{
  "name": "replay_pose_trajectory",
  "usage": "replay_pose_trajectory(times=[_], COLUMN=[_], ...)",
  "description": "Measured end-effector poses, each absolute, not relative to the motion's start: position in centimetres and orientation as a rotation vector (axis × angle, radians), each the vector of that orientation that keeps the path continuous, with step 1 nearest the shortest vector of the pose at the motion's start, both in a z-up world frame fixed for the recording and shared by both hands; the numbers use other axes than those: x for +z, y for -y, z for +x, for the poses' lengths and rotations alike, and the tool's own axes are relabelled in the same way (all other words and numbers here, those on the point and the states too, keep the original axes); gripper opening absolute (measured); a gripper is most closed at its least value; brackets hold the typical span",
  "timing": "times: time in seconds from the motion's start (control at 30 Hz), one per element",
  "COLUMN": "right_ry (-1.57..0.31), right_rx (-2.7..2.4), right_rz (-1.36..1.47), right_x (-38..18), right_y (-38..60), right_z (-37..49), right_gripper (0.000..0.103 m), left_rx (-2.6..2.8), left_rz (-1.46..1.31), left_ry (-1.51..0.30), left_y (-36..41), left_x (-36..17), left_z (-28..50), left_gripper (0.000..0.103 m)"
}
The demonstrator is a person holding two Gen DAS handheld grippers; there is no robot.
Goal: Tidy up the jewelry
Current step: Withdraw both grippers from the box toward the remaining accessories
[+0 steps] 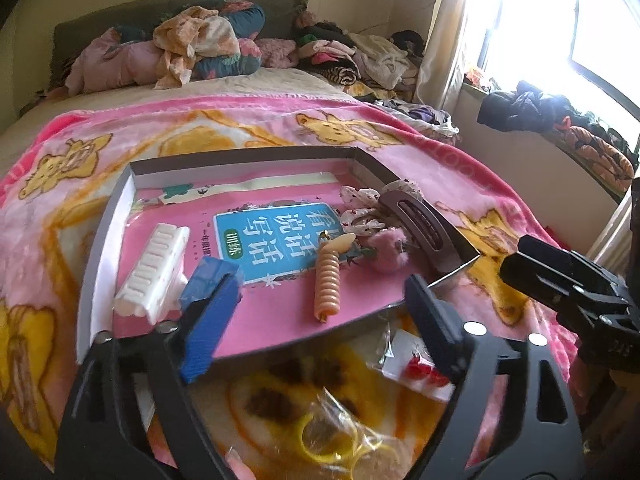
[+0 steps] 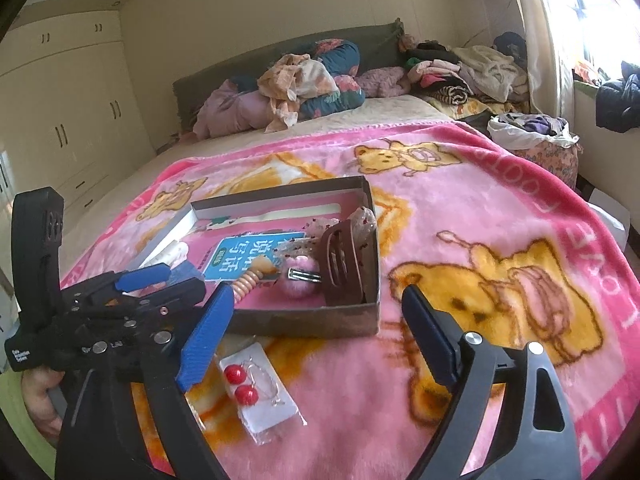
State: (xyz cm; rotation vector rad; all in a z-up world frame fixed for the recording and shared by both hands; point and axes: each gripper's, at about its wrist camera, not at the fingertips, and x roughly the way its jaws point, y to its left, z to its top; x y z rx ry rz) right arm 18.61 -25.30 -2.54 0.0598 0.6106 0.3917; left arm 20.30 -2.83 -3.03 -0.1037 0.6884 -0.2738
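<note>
Your right gripper [image 2: 316,332] hovers level, fingers spread and empty, the red earring packet [image 2: 258,388] lying just inside its left finger.

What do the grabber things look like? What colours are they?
Each grabber has a black frame with shiny silver screws and two flat fingers with ridged blue pads. The left gripper shows a bright blue pad. The right gripper matches it. The black handle carries a small white label, too blurry to read.
</note>
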Motion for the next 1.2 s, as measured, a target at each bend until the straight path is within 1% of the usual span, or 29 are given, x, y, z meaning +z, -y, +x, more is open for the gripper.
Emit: replay_pose_trajectory(times=[0.2, 0.73, 1.2], right_ry=[-0.606, -0.635, -0.703], right_rx=[0.387, 0.405, 0.415], right_rz=[0.052, 0.03, 0.017], right_x=[-2.6, -3.3, -4.8], right_y=[25.5, 25.2, 24.9], right_z=[17.4, 14.4, 12.0], right_gripper=[0.083, 0.084, 0.084], left_rx=[-0.262, -0.233, -0.245], left_rz=[-0.119, -0.109, -0.085], left_ry=[-0.666, -0.669, -0.707], left_y=[1.7, -0.4, -0.7], left_x=[-2.4, -2.8, -4.3], left_z=[18.9, 16.0, 13.8], left_gripper=[0.086, 0.087, 0.087])
